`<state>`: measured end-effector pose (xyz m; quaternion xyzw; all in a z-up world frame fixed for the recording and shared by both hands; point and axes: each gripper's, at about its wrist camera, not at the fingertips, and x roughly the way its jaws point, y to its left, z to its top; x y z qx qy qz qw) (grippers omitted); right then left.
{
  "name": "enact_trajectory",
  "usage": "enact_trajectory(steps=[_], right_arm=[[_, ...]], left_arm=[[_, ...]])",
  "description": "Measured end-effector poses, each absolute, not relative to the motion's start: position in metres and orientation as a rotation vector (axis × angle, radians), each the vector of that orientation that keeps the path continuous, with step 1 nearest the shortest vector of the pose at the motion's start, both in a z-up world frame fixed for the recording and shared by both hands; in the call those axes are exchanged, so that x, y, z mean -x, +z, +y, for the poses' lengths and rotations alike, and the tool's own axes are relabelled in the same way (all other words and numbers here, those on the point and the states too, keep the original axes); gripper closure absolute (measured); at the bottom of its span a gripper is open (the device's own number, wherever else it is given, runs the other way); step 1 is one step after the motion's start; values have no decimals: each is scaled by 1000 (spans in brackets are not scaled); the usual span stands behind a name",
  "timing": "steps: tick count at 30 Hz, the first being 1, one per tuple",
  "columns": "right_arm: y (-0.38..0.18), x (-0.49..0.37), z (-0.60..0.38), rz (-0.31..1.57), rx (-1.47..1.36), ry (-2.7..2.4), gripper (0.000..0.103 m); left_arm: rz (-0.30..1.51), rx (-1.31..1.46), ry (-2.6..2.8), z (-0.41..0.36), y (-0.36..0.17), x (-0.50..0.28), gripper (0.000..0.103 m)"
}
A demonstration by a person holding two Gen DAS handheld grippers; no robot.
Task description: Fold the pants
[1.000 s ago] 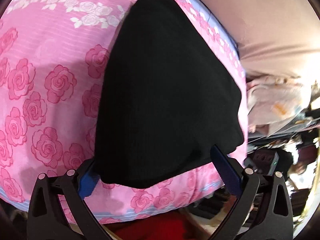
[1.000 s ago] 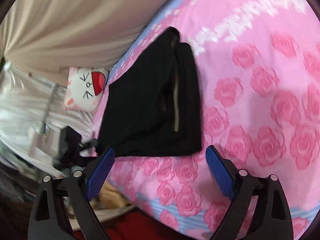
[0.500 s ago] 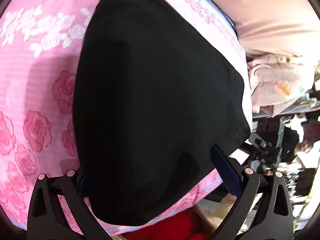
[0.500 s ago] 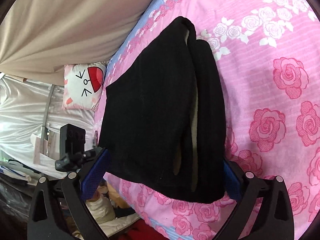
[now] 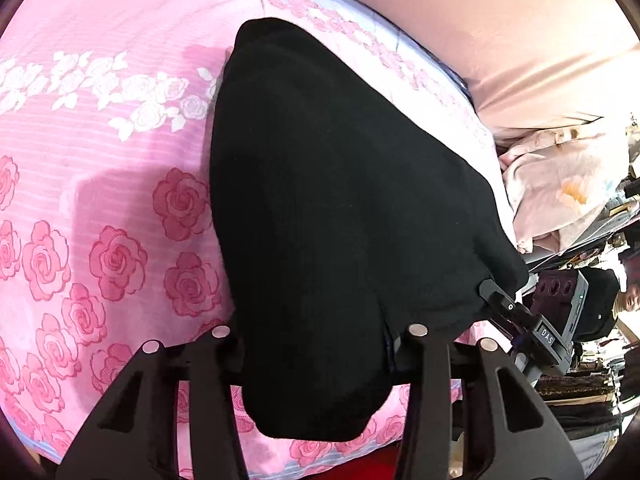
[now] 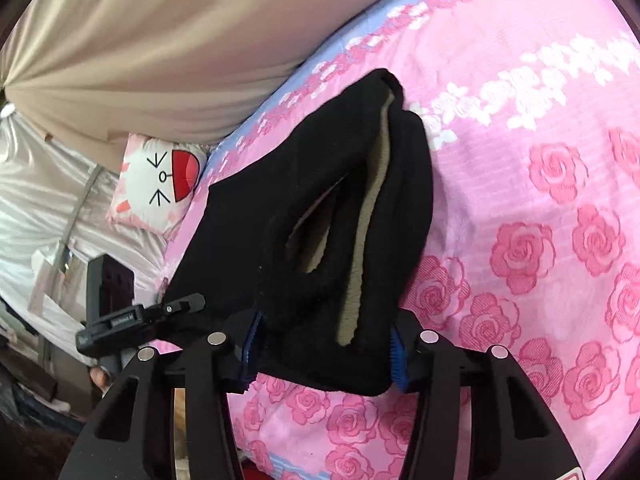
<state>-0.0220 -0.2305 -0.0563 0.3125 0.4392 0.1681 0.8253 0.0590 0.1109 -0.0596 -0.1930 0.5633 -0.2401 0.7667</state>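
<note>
**Both grippers clamped on the near end of the black pants**

The black pants [image 5: 340, 208] lie folded lengthwise on the pink rose-print bed [image 5: 100, 200], stretching from the near edge up toward the far edge where the blue border runs. The left gripper [image 5: 316, 344] is on the near end of the cloth, and its fingers are buried in the fabric, closed in tight on a thick bunch of it; the blue pads barely show. Over in the right wrist view, the right gripper [image 6: 324, 356] has its fingers [image 6: 398, 362] pressed in from both sides on the near end of the pants [image 6: 320, 208], blue pads biting into the black fabric. The layers gape open just above the grip, and a tan lining [image 6: 368, 220] shows along the inside of the fold. The near end is lifted and bunched; the far end rests flat on the bed [image 6: 540, 160].

A beige curtain [image 6: 160, 40] hangs along the far edge of the bed. A cat-face cushion [image 6: 160, 184] sits just off the bed's far left corner in the right view. Each wrist view catches the other gripper's black camera mount at the edge of the pants.
</note>
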Motion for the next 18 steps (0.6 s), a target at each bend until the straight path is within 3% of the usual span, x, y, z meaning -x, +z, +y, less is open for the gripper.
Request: enact_trajectory(steps=[2, 4, 5, 6, 8, 9, 12, 18], right_arm=[[-65, 17, -234, 962, -702, 376, 45], [-69, 14, -236, 962, -735, 390, 44], [-68, 13, -235, 966, -739, 393, 43], [-68, 13, -236, 964, -738, 389, 43], [-67, 13, -232, 952, -708, 372, 53], [-66, 14, -229, 947, -688, 360, 54], [-60, 17, -227, 919, -684, 358, 60], [-26, 41, -225, 885, -677, 408, 65]], left_arm=[[1242, 436, -538, 104, -67, -66, 45], [1227, 518, -612, 101, -68, -70, 16], [1224, 529, -606, 96, -68, -73, 15], [1224, 525, -586, 92, -66, -74, 16], [1210, 456, -513, 87, -61, -72, 32], [1204, 420, -477, 86, -60, -70, 47], [1195, 469, -483, 97, -57, -67, 63], [1204, 473, -556, 121, -38, -46, 69]])
